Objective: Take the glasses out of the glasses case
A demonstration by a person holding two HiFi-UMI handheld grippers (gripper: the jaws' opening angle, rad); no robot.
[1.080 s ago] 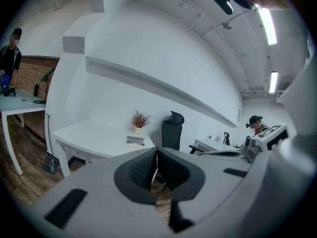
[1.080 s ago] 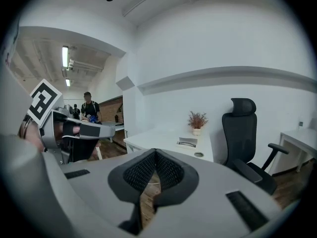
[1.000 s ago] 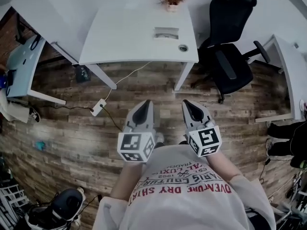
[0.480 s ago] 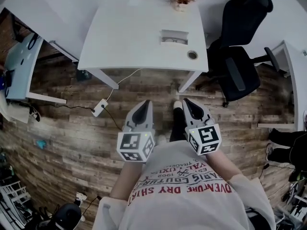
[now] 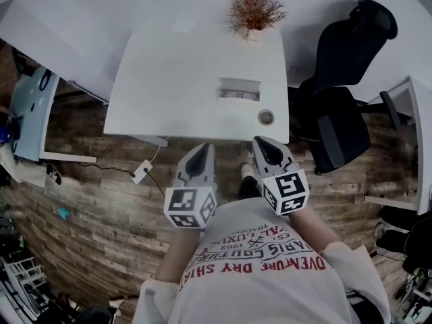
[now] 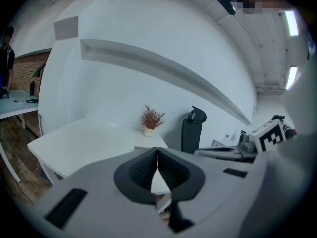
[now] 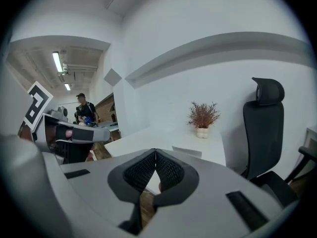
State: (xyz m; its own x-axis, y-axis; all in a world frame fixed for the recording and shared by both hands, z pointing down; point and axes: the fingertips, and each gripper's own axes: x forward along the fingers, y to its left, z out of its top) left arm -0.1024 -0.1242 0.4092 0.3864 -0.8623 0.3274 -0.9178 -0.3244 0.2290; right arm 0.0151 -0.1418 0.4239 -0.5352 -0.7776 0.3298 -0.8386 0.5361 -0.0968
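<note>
The left gripper (image 5: pixel 202 150) hovers just short of the table's (image 5: pixel 169 79) near edge, its fingers (image 6: pixel 142 168) pressed together on nothing; the glasses case (image 5: pixel 238 90) lies on the table's right half; the right gripper (image 5: pixel 260 143) hangs at the table's near right corner, its fingers (image 7: pixel 141 170) likewise closed and empty.

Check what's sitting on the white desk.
On the white desk: a potted dried plant at the far edge, a flat grey case, a round grommet. The case's contents aren't visible.
</note>
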